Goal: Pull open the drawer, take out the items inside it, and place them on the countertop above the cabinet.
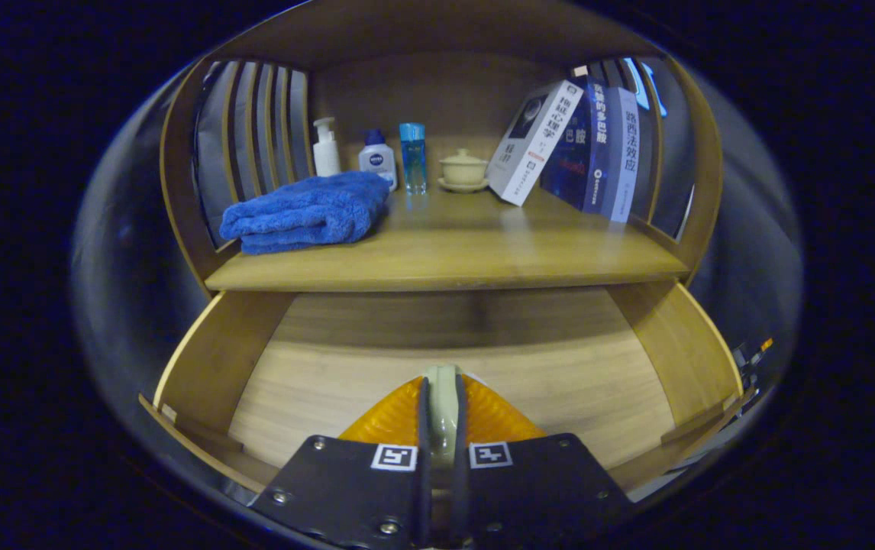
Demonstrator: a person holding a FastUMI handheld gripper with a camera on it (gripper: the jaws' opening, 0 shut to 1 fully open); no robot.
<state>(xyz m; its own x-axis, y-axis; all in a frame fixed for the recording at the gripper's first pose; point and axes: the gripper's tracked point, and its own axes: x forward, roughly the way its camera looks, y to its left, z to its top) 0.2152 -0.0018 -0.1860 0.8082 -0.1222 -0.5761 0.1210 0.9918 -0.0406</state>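
Right now your jaws are clamped on a pale, cream-coloured object [441,401], pinched narrowly between the two fingers [393,424], and you hold it above the floor of the open drawer [315,382]. What that object is you cannot tell from this angle, since only a thin upright edge of it shows in the gap. The drawer is pulled well out toward you, its wooden side walls spreading to either side of the fingers, and the part of its floor you can see is bare wood. Just beyond the drawer, and above it, runs the desk [453,260], the cabinet's wooden top, enclosed by slatted sides and a back panel. On its left part lies a folded blue towel [304,212]. Behind the towel, along the back panel, stand a white pump bottle [325,148], a small white bottle with a blue cap [377,159] and a clear blue bottle [412,156], close together in a row. Next to them, toward the right, a lidded cream cup [463,168] sits on its saucer. At the right, three books [590,145] stand on the desk, with the nearest white one tilted and leaning against the other two.
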